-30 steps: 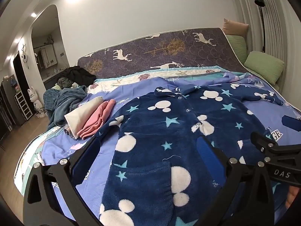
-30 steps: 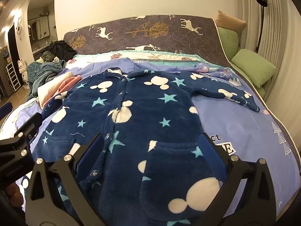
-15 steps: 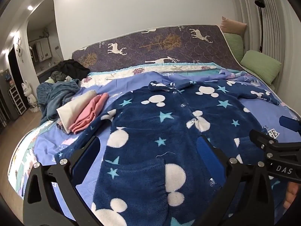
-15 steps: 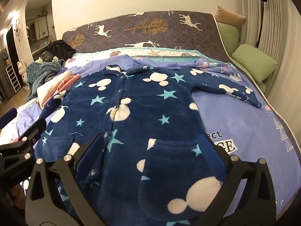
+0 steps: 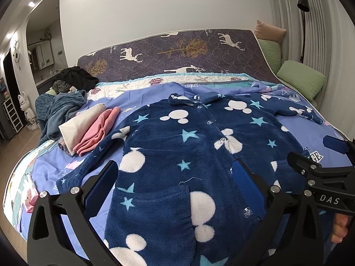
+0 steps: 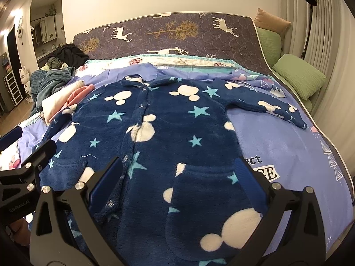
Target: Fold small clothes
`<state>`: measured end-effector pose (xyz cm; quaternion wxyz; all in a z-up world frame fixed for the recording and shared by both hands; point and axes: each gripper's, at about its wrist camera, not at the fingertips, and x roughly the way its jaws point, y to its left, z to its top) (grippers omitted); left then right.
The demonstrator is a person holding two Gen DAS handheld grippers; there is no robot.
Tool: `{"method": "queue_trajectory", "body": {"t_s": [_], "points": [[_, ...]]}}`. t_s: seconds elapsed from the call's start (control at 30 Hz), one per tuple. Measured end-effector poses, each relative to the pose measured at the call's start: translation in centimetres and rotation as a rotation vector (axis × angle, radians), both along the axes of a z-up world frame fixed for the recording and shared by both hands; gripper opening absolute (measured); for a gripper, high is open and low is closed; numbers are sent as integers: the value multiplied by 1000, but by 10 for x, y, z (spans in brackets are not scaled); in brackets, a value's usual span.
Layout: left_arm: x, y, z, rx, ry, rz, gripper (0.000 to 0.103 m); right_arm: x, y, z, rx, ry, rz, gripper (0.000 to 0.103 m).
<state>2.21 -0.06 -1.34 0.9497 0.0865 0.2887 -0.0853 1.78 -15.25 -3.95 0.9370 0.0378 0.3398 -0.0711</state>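
A navy fleece pajama top (image 5: 182, 146) with white mouse heads and teal stars lies flat and face up on the bed, sleeves spread, buttons down the middle; it also shows in the right wrist view (image 6: 168, 128). My left gripper (image 5: 175, 177) is open and empty above its lower left pocket. My right gripper (image 6: 177, 175) is open and empty above its lower right pocket. The right gripper also shows at the right edge of the left wrist view (image 5: 319, 168), and the left gripper at the left edge of the right wrist view (image 6: 26, 168).
Folded cream and pink clothes (image 5: 88, 128) lie left of the top, with a teal blanket heap (image 5: 57, 110) and dark clothes (image 5: 75, 77) behind. Green pillows (image 5: 301, 79) line the right side. A periwinkle bedspread (image 6: 277, 141) covers the bed; the deer-print mattress (image 5: 177, 51) leans behind.
Both grippers have shifted slightly, so the top sits a little more centred in each view. Both stay open; the top has not moved.
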Motion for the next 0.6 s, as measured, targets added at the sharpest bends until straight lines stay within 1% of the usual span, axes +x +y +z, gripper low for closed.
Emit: {"method": "queue_trajectory", "body": {"t_s": [0.6], "points": [[6,0,-11,-18,35,-14,102,7,4,-5,-4,25,-7,101]]}}
